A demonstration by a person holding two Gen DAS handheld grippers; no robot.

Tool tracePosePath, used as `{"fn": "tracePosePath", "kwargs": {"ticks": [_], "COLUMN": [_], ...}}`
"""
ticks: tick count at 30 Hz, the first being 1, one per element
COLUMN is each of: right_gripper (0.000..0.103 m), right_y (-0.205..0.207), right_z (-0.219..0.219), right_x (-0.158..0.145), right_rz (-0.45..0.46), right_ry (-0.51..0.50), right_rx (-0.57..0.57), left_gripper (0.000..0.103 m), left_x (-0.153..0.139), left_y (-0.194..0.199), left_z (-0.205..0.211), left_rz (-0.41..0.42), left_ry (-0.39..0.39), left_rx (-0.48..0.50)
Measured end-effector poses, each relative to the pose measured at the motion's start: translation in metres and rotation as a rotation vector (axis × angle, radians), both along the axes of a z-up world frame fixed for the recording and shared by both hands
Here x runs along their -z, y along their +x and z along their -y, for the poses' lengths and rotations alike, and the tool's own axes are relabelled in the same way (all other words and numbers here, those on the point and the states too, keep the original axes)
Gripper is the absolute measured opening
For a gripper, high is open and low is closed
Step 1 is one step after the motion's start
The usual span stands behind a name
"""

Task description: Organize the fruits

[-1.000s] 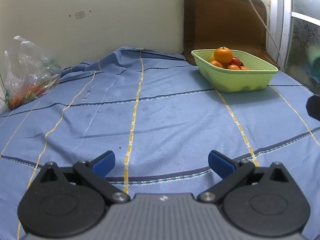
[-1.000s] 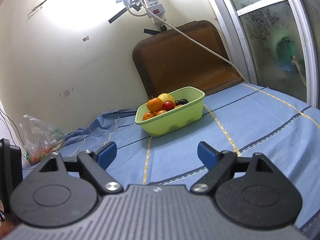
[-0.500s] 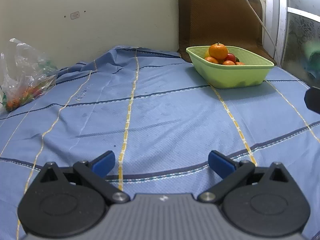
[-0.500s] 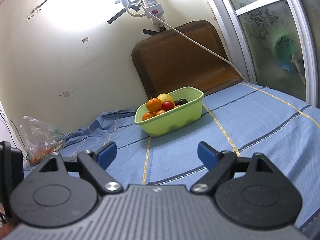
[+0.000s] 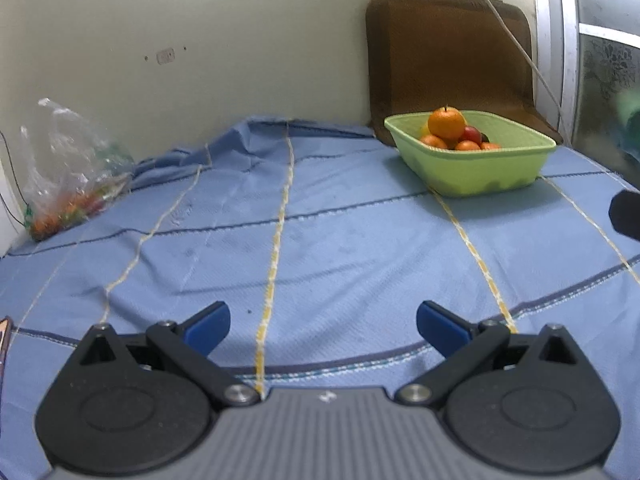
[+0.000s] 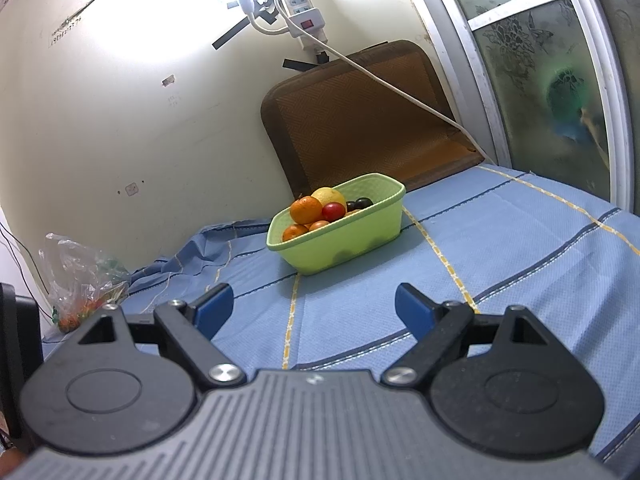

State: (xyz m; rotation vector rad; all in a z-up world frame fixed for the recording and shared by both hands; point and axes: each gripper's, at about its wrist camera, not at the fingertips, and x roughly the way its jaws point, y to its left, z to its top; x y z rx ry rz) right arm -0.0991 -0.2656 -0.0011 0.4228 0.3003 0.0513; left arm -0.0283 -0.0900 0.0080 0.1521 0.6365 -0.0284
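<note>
Here, both grippers are hovering low over a blue checked cloth point(image 5: 320, 216) with yellow and dark stripes, and neither is holding anything. The left gripper point(image 5: 323, 322) is standing wide open, its blue fingertips point(image 5: 208, 326) well apart above the bare cloth. The right gripper point(image 6: 308, 306) is likewise spread wide, with nothing between its blue fingertips point(image 6: 412, 308).

A light green basket point(image 5: 480, 168) is sitting on the cloth well ahead of both grippers, at the far right in the left wrist view and straight ahead in the right wrist view point(image 6: 340, 244). Fruit is lying heaped inside it: a large orange point(image 5: 447, 122) is topping the pile, with a red fruit point(image 6: 333, 211), a yellow fruit point(image 6: 329, 195), smaller orange ones point(image 6: 294, 232) and dark round ones point(image 6: 362, 203) around it. A brown woven mat point(image 6: 360, 120) is leaning against the wall right behind the basket, and a white cable point(image 6: 400, 92) is running down across it from a power strip point(image 6: 302, 12) fixed to the wall.

A clear plastic bag point(image 5: 68, 176) is lying at the far left edge of the cloth, against the wall, well apart from the basket, with small orange and red things showing through it.
</note>
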Motion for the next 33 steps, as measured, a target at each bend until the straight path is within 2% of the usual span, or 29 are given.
{"fn": "tracePosePath", "kwargs": {"ticks": [17, 33], "right_gripper": [0.09, 0.09], "right_y": [-0.001, -0.0007], "right_z": [-0.0003, 0.0005], "right_x": [0.0005, 0.0002], "right_rz": [0.0, 0.0], "right_ry": [-0.002, -0.001], "right_rx": [0.001, 0.001], "left_gripper": [0.103, 0.103], "left_x": [-0.001, 0.0014], "left_y": [-0.0011, 0.0002], "left_z": [0.0026, 0.008], "left_rz": [0.009, 0.01], "left_ry": [0.011, 0.062], "left_rx": [0.008, 0.0]}}
